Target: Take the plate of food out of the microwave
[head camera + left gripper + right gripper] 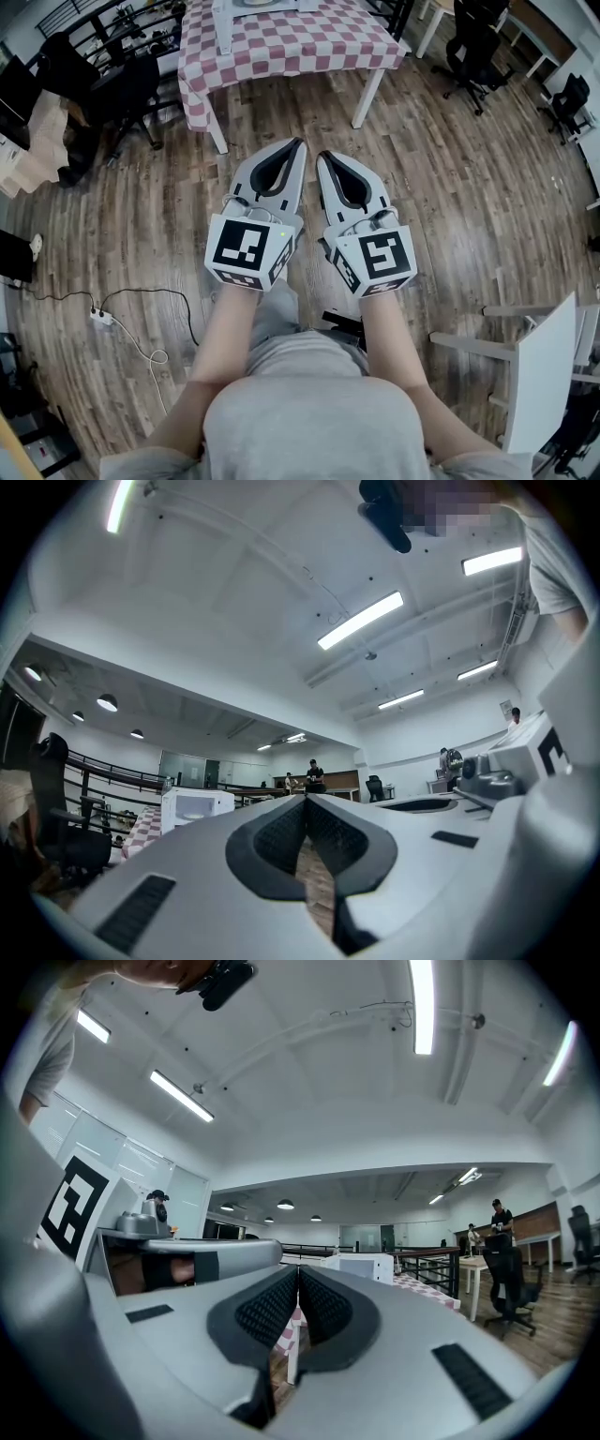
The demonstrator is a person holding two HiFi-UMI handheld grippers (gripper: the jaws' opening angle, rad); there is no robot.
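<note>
1. Floor (450, 187): a bare stretch of wood lies between the person and the surface. My read is that this gap has to be crossed before any reach.
2. Surface (281, 47): checked cloth, at the far edge of the head view, a bit left of centre. Its long side runs left-right, with the near edge facing the grippers.
3. Microwave (197, 808): white box on the surface, well apart from both grippers.
   - In the left gripper view it sits left of the jaw line.
   - In the right gripper view (364, 1266) it sits just right of the jaw line.
   - So it lies far and ahead, between the two pointing axes.
   - The door looks closed from here, but it's too small to be sure.
4. Left gripper (298, 145): jaws together, nothing between them, pointing roughly level toward the far side.
5. Right gripper (322, 157): same state, jaws together and empty. It is just beside the left one, tips angled toward each other.
   - Neither is clearly nearer. The left is on the microwave's side, so I'd expect it to get the door and the right to get the plate.
6. Plate: can't make it out in any view. It is presumably inside the microwave, so far and ahead like the box.
</note>
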